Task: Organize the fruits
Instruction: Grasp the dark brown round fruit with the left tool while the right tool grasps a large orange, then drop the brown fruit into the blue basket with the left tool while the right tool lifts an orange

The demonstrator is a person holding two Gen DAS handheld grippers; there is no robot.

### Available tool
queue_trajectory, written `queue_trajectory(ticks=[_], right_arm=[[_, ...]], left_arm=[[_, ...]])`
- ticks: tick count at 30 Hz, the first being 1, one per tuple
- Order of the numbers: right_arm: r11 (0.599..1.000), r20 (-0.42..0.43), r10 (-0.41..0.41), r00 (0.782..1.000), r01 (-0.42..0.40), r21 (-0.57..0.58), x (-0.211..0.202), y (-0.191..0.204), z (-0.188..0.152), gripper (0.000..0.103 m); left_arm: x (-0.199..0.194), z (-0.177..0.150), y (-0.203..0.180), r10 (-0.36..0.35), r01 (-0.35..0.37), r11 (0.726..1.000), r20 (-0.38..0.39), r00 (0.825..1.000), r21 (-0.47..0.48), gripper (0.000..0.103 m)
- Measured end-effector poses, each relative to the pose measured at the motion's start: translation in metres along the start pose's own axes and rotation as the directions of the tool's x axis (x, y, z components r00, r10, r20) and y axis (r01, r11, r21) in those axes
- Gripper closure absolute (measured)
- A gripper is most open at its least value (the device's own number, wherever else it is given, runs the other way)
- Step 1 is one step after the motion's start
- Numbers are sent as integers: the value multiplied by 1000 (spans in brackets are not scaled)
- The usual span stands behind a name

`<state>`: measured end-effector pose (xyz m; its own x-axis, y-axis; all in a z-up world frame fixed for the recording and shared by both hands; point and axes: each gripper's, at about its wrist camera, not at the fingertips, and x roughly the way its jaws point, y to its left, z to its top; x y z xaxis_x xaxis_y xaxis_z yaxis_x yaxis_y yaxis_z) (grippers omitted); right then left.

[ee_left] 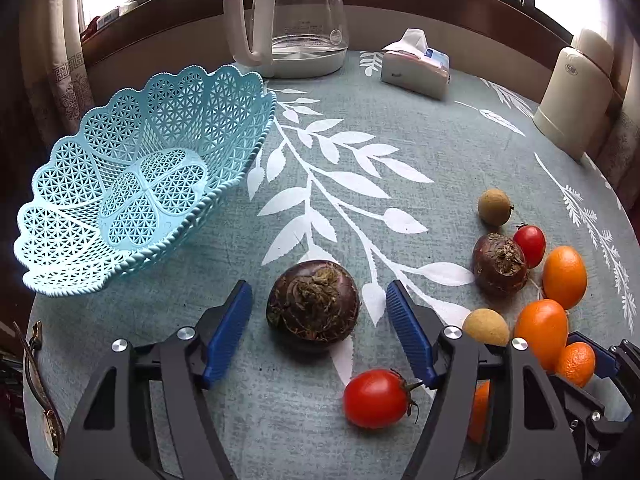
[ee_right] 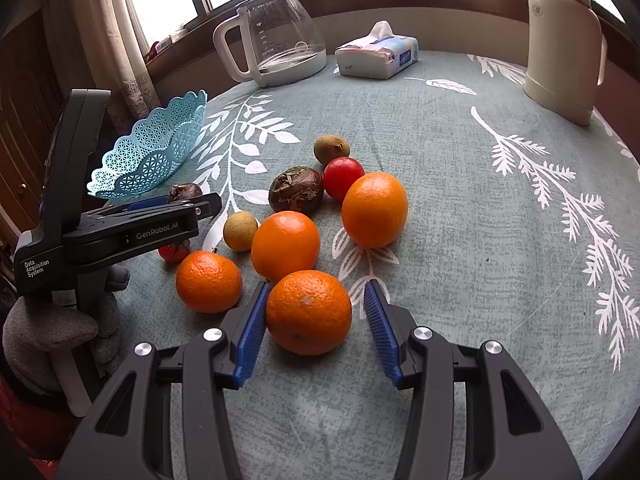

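Note:
My left gripper (ee_left: 319,294) is open, its blue pads on either side of a dark brown water chestnut (ee_left: 313,305) that lies on the tablecloth, with gaps on both sides. A red tomato (ee_left: 376,398) lies just below it. The light blue lattice basket (ee_left: 80,216) sits tilted at the left and holds nothing. My right gripper (ee_right: 315,298) is open around an orange (ee_right: 308,312) that rests on the cloth. Beyond it lie more oranges (ee_right: 374,209), a second water chestnut (ee_right: 296,189), a tomato (ee_right: 343,178) and small tan fruits (ee_right: 240,231).
At the back stand a glass kettle (ee_left: 298,20), a tissue pack (ee_left: 416,70) and a cream thermos (ee_left: 572,96). In the right wrist view a gloved hand (ee_right: 52,332) holds the left gripper's body (ee_right: 108,232). The round table's edge curves along the left and right.

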<state>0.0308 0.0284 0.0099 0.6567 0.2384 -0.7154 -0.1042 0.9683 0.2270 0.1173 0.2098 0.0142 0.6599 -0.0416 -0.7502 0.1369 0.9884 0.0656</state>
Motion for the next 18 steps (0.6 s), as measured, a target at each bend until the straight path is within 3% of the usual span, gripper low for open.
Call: queue_trajectory(ticks=[6, 12, 18], right_arm=[[1000, 9, 3, 1000, -3, 4, -3, 0, 0, 54], [1000, 27, 9, 1000, -9, 0, -7, 1, -1, 63], [1000, 43, 13, 999, -13, 14, -11, -1, -2, 63]], left_arm=[[-3, 1, -1, 12, -12, 1000, 17, 1000, 4, 59], [-13, -3, -6, -23, 22, 1000, 27, 999, 13, 59], [-35, 0, -17, -26, 23, 999, 90, 996, 43, 59]])
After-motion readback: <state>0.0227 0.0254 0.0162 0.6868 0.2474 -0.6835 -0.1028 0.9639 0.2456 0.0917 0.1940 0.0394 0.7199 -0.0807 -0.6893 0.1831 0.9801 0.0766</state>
